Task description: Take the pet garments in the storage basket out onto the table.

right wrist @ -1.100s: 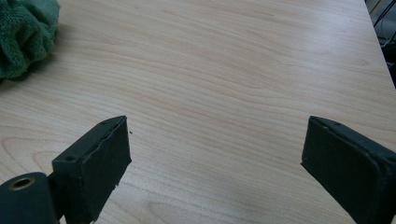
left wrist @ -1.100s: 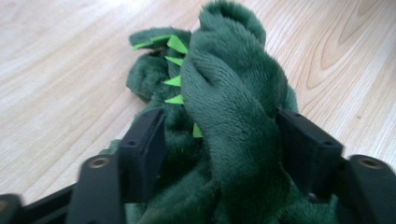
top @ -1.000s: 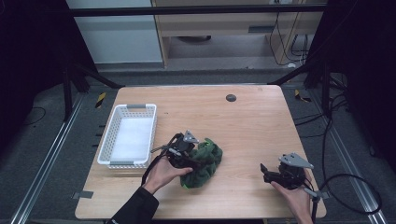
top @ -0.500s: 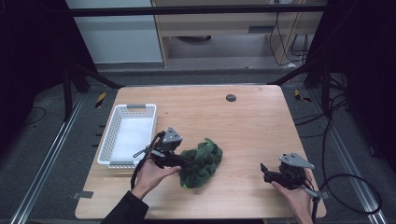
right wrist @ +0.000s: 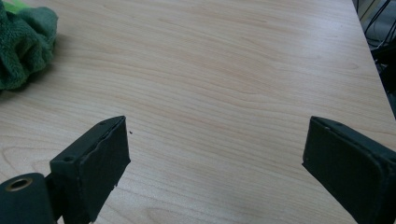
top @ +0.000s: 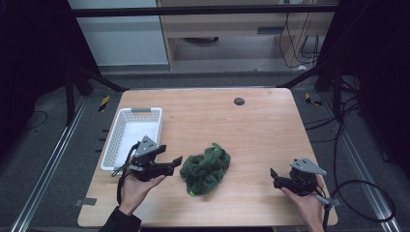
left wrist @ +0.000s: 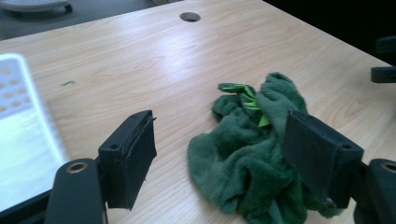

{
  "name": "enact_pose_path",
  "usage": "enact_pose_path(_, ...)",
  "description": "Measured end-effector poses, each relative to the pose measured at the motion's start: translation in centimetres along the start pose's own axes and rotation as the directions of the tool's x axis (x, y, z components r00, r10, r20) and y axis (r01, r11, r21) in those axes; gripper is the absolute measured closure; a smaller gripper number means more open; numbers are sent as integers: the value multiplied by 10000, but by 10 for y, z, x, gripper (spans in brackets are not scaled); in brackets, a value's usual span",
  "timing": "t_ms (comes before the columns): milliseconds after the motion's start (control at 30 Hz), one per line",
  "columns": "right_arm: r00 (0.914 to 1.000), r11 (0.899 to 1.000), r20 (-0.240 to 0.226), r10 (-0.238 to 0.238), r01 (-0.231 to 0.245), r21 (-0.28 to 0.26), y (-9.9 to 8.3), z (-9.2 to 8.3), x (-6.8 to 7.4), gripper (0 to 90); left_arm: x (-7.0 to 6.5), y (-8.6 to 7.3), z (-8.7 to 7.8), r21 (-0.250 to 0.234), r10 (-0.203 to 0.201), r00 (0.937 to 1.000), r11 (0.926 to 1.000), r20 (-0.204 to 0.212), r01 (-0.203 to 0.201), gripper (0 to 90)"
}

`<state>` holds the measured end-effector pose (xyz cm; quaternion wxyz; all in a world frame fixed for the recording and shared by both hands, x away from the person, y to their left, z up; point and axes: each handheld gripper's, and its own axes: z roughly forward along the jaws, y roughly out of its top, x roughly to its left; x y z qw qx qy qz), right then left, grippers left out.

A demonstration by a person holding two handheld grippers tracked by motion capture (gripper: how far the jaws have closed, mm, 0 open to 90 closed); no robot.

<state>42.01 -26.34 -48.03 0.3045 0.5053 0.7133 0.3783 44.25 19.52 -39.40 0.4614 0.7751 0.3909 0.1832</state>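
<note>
Pulled back from the crumpled dark green fleece cloth (top: 205, 167) since a second ago: left gripper (top: 175, 163), then over the cloth's near-left edge, now off to its left, fingertips just short of the fabric and apart from it. Jaws spread wide, nothing pinched between them; seen in the left gripper view (left wrist: 219, 154) with bare tabletop and the cloth's left half lying in the gap beyond the pads, none of it pressed. Jaw width roughly as before, with only a slight wobble.

Cloth left in a loose heap on the light wooden table (top: 251, 125), just past the left fingertips and well away from the right ones; a bright green tag showing at its top fold in the left gripper view. Shape a little more spread than a second ago, place about the same.

White perforated plastic basket (top: 131, 136) lying behind and beside the left gripper's body, unchanged, blurred at the left edge of the left gripper view.

Right gripper (top: 273, 176) held in the same spot near the table's right front corner, unmoved. Jaws spread wide in the right gripper view (right wrist: 215, 158), only bare wood between the pads, cloth far off at the upper left.
</note>
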Motion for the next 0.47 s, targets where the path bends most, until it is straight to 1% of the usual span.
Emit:
enact_pose_path(67, 10000, 10000, 39, 34, -33, -66, 0, -1, 0, 71, 5, -6, -5, -149, -173, 9995, 9997, -250, 169, 253)
enact_pose_path(200, 9999, 9999, 62, 85, -85, -62, 0, -1, 0, 69, 12, -16, -14, -364, -443, 9975, 9984, -547, 424, 250)
enact_pose_path(333, 10000, 10000, 63, 59, -58, -81, 1, -2, 0, 67, 21, -25, -22, -476, -624, 9936, 9972, -940, 581, 245)
enact_pose_path(433, 10000, 10000, 18, 55, -55, -82, 1, -3, 1, 68, 26, -31, -27, -559, -849, 9907, 9953, -1067, 792, 245)
enact_pose_path(467, 10000, 10000, 8, 48, -48, -76, 1, -3, 1, 69, 29, -34, -30, -666, -950, 9890, 9939, -1134, 878, 246)
